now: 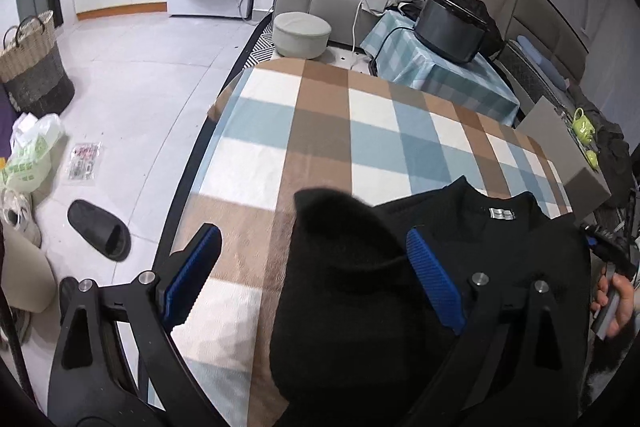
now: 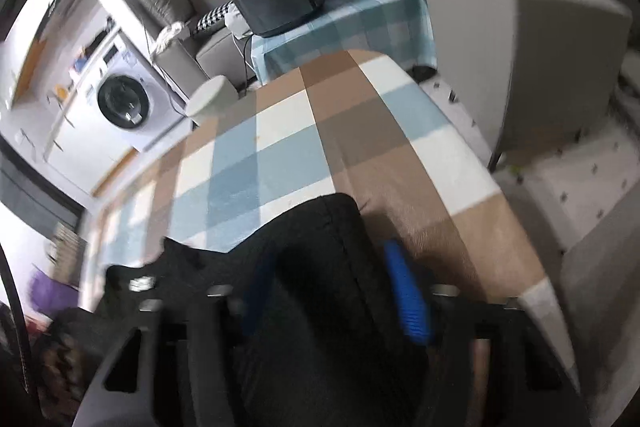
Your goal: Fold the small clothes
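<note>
Black sweater (image 1: 460,267) on checked worktop (image 1: 320,131) — left gripper (image 1: 316,267) jaws apart above it, right gripper (image 2: 332,291) jaws pinching a fold.

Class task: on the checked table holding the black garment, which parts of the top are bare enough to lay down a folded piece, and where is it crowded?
Bare: the checked table from the black garment's collar to the far edge. Crowded: the near edge, where the garment lies under the left gripper and right gripper.
</note>
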